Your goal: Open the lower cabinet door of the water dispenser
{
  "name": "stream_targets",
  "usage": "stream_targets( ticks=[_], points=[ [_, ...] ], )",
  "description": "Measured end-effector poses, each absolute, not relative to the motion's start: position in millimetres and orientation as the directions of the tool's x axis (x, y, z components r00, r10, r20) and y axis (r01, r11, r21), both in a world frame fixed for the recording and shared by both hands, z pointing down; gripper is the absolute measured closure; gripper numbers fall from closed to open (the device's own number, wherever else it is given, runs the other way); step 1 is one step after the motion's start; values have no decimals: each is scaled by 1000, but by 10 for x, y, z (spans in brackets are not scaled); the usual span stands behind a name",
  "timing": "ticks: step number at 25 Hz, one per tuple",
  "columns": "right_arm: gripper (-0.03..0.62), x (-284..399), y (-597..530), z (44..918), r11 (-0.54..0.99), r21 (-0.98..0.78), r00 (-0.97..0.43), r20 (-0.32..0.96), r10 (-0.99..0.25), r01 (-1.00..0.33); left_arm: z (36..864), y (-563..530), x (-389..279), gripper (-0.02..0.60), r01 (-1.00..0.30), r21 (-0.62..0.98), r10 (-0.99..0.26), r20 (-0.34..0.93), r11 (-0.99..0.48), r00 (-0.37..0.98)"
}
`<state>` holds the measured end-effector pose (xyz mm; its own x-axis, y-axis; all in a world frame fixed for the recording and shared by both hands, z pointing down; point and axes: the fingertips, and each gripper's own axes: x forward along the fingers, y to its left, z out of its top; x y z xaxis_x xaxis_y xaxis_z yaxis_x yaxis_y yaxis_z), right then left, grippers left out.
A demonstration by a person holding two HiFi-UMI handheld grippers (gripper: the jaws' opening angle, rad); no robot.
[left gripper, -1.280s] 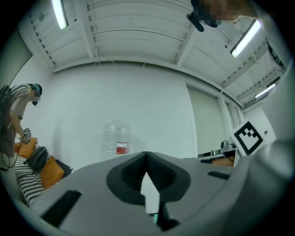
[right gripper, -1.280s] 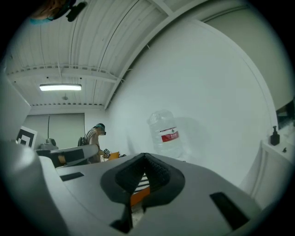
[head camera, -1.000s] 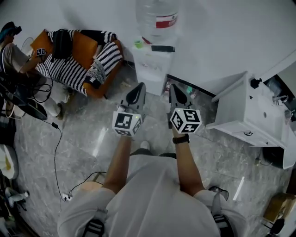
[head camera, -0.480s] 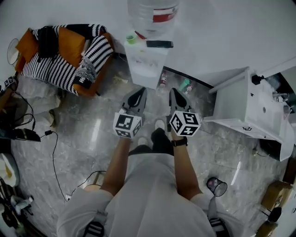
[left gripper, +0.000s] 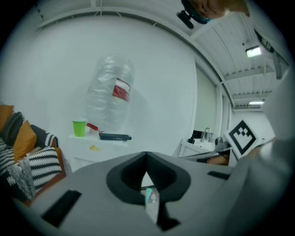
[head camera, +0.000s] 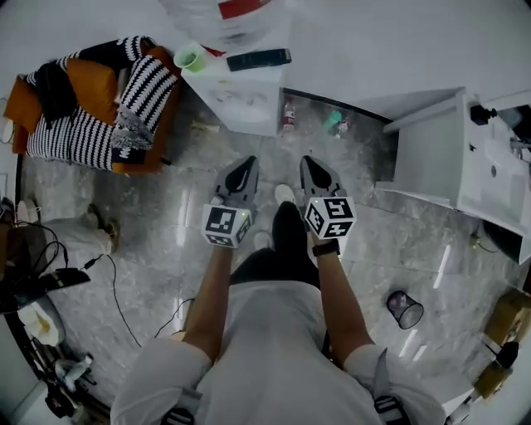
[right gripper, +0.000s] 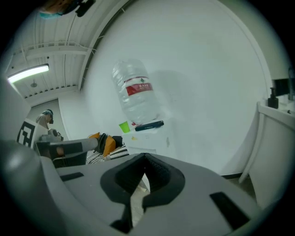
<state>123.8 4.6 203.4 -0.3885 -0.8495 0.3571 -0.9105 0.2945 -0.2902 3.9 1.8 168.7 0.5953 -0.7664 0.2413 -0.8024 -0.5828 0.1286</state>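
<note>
The dispenser (head camera: 241, 100) stands at the top centre of the head view, against the wall. Its door is low on the front, and no view shows it clearly, since each gripper's own body hides that part. The left gripper (head camera: 241, 168) and right gripper (head camera: 316, 168) hover side by side in mid-frame, well apart from the dispenser. Both have their jaws together and hold nothing. The likeliest failure is arriving at the door with the jaws like this, because closed tips would probably slide off a handle or edge rather than catch it. A hard pull could also rock the dispenser, which carries a big bottle (head camera: 217, 18) on top. That could shake off the cup (head camera: 190, 58) and the remote (head camera: 259, 59) lying just beside the bottle. The door's swing may be cramped too: the armchair (head camera: 83, 108) sits close at upper left, and small floor bottles (head camera: 288, 114) stand just right of the base. By count there are two grippers, one dispenser, one big bottle, one cup, one remote, two floor bottles, one armchair, and one bin (head camera: 405, 310) at lower right.
</note>
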Motion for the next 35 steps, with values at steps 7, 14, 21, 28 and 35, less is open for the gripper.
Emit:
stream_targets(
  ticks=[7,14,21,28,35],
  points=[
    [589,1576,-269,3068,284,-304,-395,414,-820,-909,2555,-320,388,580,-768,166,-707,308,-619,637],
    [589,1588,-492,4141,332,-329,-458,470,-754,-884,3559,-492,532,580,-759,186,-671,371,-624,642],
    [589,1494,-860,5344,389,-342,-517,505,-692,-855,4693,-798,516,580,-765,197,-667,390,-613,635],
    [588,1360,-1282,6362,452,-335,-562,509,-652,-827,5668,-1022,619,580,-748,234,-638,403,-621,656],
    [588,1083,-1651,6967,573,-283,-632,469,-617,-769,6274,-1144,579,580,-737,240,-622,410,-631,667]
  ],
)
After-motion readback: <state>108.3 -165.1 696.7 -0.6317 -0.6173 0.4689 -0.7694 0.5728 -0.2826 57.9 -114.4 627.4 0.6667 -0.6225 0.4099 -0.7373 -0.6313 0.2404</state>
